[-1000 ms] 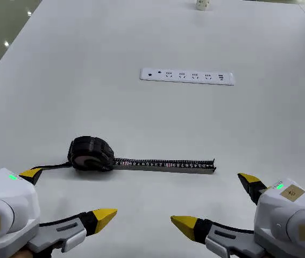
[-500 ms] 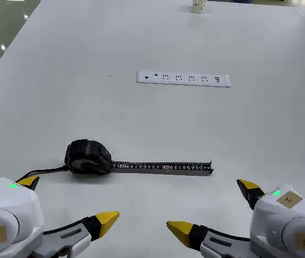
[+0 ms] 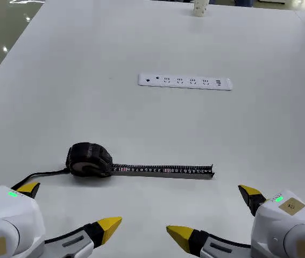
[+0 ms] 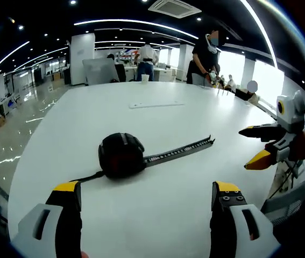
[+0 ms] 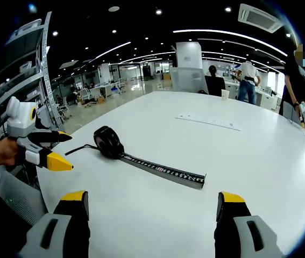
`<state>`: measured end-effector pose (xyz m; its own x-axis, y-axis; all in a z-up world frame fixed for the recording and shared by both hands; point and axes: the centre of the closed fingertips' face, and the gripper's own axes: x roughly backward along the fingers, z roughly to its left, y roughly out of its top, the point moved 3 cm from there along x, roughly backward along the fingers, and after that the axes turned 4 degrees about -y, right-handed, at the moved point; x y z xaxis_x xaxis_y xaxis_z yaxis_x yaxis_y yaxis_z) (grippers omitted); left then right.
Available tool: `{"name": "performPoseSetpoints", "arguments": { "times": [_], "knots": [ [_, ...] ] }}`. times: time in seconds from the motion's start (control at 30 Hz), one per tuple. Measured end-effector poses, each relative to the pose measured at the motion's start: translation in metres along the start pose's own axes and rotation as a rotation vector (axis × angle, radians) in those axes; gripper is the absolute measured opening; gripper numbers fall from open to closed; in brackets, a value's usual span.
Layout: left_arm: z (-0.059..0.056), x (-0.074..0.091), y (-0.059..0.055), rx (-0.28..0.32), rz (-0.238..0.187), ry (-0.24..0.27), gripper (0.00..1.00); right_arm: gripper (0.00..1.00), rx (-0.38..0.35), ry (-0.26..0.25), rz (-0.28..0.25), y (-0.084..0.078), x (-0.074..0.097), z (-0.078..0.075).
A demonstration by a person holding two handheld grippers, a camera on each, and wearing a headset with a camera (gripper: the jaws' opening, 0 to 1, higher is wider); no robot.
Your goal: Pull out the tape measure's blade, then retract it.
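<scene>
i note the round black tape measure point(image 3: 90, 159) on the white desk point(image 3: 114, 107), its dark marked blade point(image 3: 163, 170) drawn out flat. left hand-held gripper point(image 3: 70, 205) and right hand-held gripper point(image 3: 212, 212) both gape wide, empty.

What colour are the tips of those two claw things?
Yellow. The left gripper and right gripper both have yellow jaw tips on black, clearest in the head view.
</scene>
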<state>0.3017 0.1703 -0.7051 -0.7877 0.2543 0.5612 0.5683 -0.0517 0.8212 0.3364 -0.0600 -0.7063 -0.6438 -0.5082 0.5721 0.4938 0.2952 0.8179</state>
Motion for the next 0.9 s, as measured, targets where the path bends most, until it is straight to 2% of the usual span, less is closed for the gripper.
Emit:
{"name": "performPoseSetpoints", "arguments": {
  "times": [0.27,0.47,0.9],
  "knots": [
    [-0.0032,-0.0002,-0.0002,-0.004,0.008,-0.010,0.99,0.99,-0.006,-0.003,-0.003,-0.0003,0.0022,-0.0013],
    [-0.0026,0.0004,0.0017,-0.026,0.008,0.006,0.99,0.99,-0.006,-0.006,-0.004,-0.0017,0.0042,-0.0021],
    [-0.0003,-0.0050,0.0067,-0.016,-0.015,0.026,0.98,0.97,-0.004,-0.006,0.000,-0.0030,0.0037,-0.0034]
  ]
}}
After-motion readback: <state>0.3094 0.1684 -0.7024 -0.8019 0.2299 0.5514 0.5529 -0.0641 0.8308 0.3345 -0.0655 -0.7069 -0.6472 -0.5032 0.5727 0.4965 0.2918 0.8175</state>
